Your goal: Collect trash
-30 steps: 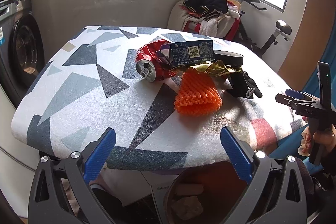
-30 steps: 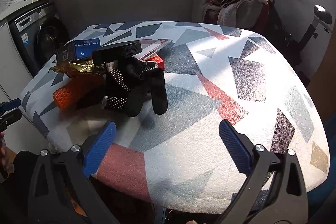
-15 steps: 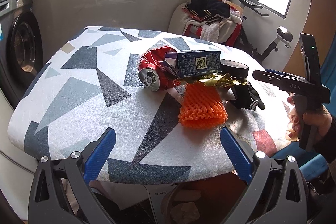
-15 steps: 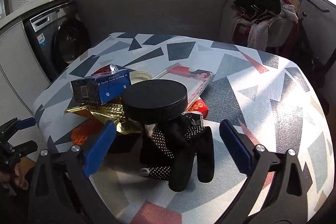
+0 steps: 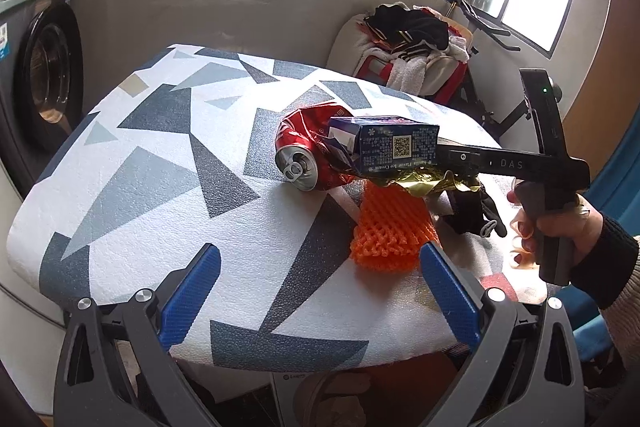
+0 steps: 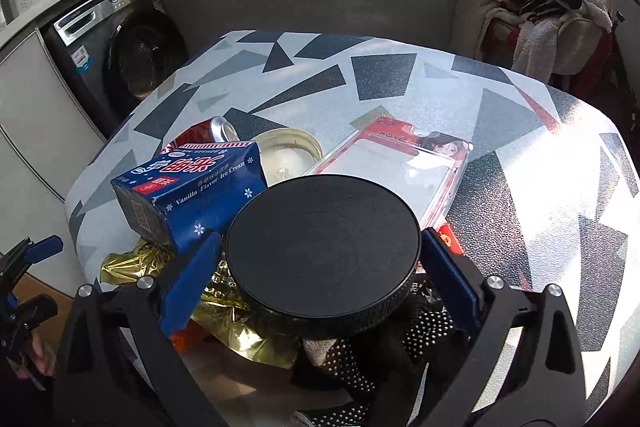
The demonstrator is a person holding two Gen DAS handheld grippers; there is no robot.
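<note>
I find my left claw (image 5: 316,291) with its blue fingers (image 5: 190,291) spread wide and nothing between them, held low at the near edge of the tabletop (image 5: 168,163). My right claw (image 6: 320,283) also stands apart; its fingers flank the black round lid (image 6: 322,247), one on each side. I cannot tell whether the pads touch the lid's rim.

Trash lies in one cluster on the patterned tabletop. The crushed red can (image 5: 308,155) lies on its side, its opening towards the left camera. The blue ice-cream carton (image 5: 386,147) rests against the can, partly over it. Crumpled gold foil (image 5: 424,183) sits just below the carton, and the orange foam net (image 5: 386,231) lies next to it, nearer my left claw. In the right wrist view the black lid sits on top of the foil and a pair of black dotted gloves (image 6: 360,359). Beyond the lid I note a pale metal lid (image 6: 288,151) and a clear-fronted red package (image 6: 400,159), both flat on the tabletop.

A bin (image 5: 340,399) shows beneath the tabletop edge in the left wrist view. A washing machine (image 6: 120,47) stands to the left, and a chair heaped with clothes (image 6: 536,15) stands behind the tabletop.
</note>
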